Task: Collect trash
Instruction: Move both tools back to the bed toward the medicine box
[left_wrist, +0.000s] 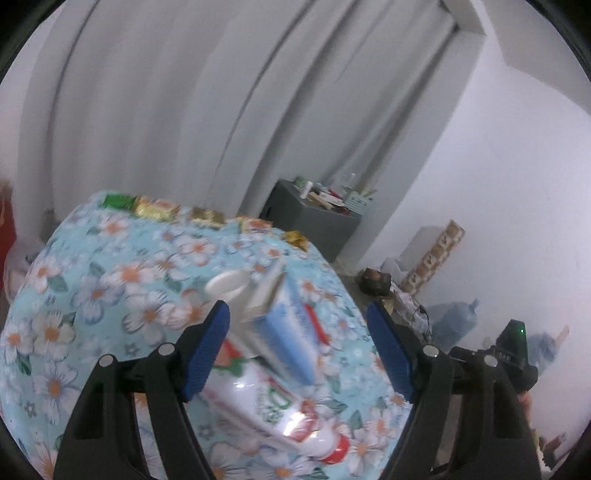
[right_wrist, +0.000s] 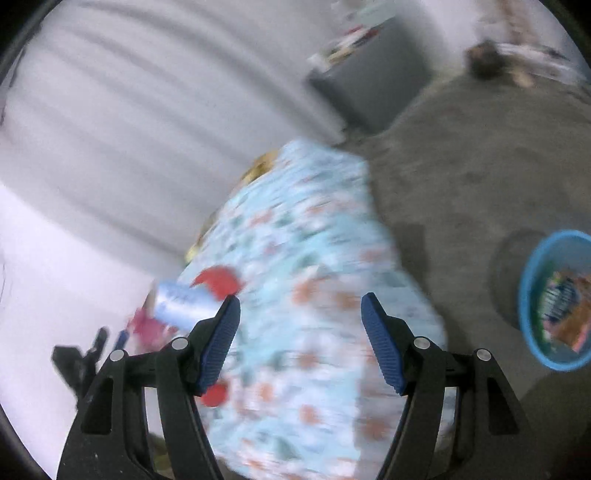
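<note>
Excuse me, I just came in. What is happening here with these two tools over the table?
A person holds a pair of tongs in each hand and is collecting trash from a table with a floral cloth. The left tongs are open above a white tube with a red cap and a blue and white box, not gripping either. The right tongs are also open and hold nothing; that view is blurred. A blue basket on the floor already contains some wrappers. More wrappers lie along the table's far edge.

No legible text: printing on the white tube (left_wrist: 280, 402) and the blue box (left_wrist: 291, 332) is blurred beyond reading.
</note>
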